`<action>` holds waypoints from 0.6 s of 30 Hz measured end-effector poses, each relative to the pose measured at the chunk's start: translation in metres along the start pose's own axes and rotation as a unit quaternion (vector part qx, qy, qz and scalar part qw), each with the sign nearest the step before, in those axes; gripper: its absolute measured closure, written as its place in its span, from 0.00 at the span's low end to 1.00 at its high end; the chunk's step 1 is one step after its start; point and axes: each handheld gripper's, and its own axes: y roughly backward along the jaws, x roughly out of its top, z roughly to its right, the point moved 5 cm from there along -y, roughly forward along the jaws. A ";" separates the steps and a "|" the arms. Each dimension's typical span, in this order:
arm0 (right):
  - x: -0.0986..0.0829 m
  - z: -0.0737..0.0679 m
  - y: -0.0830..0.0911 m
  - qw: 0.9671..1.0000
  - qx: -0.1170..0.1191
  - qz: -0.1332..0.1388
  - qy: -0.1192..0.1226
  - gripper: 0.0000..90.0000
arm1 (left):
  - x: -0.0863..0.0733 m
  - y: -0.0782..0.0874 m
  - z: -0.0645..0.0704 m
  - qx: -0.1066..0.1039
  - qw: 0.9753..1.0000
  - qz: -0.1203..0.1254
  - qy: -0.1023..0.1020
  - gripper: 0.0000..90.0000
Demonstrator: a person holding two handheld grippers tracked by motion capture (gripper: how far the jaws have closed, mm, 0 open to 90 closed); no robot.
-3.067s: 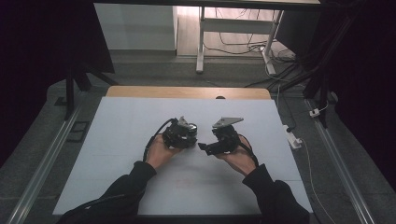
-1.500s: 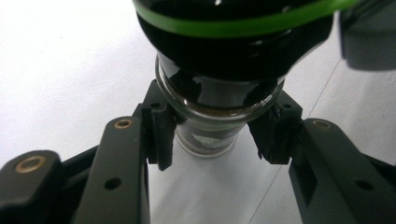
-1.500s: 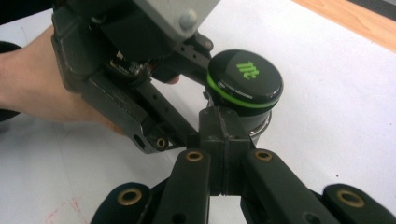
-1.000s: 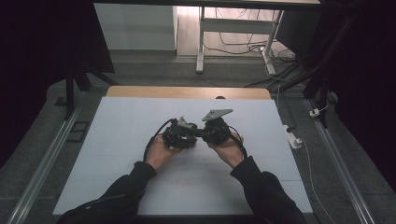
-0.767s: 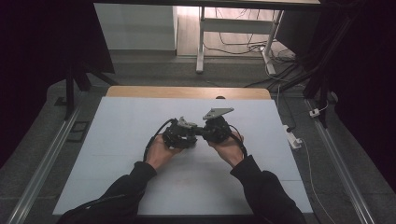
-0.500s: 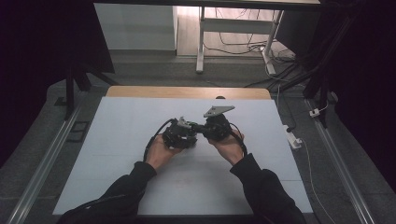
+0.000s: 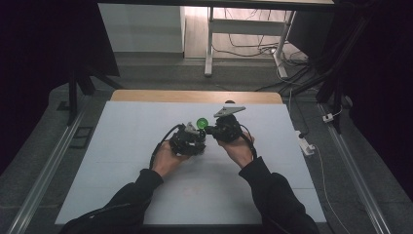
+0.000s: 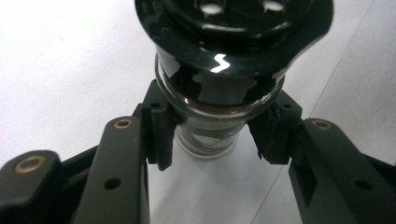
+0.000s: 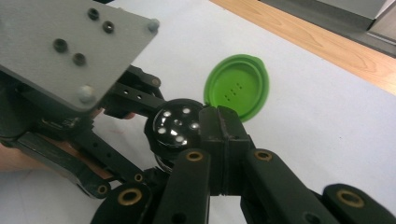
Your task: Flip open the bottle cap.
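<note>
**Spice jar held between two grippers at mid-table**

My left gripper (image 8: 212, 140) pinches the glass neck of a small spice jar (image 8: 210, 126) just under its black shaker top (image 9: 176, 125), pads touching both sides. The jar's label is too blurred for me to read. My right gripper (image 9: 224, 135) has its jaws pressed together beside the green flip lid (image 9: 237, 88), which stands open. Both meet over the white table (image 7: 122, 146), near its centre.
</note>
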 end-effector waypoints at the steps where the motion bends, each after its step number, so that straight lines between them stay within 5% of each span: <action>1: 0.000 0.000 0.000 1.000 0.000 0.000 0.000 0.99 | 0.000 0.000 0.000 0.000 1.000 -0.001 -0.001 0.60; 10: -0.001 -0.003 0.002 1.000 0.002 0.002 0.005 0.94 | 0.000 -0.001 -0.001 -0.007 1.000 -0.010 -0.013 0.57; 18: -0.004 -0.007 0.009 1.000 0.000 0.001 0.003 0.84 | 0.002 0.008 0.005 0.000 1.000 -0.007 -0.030 0.43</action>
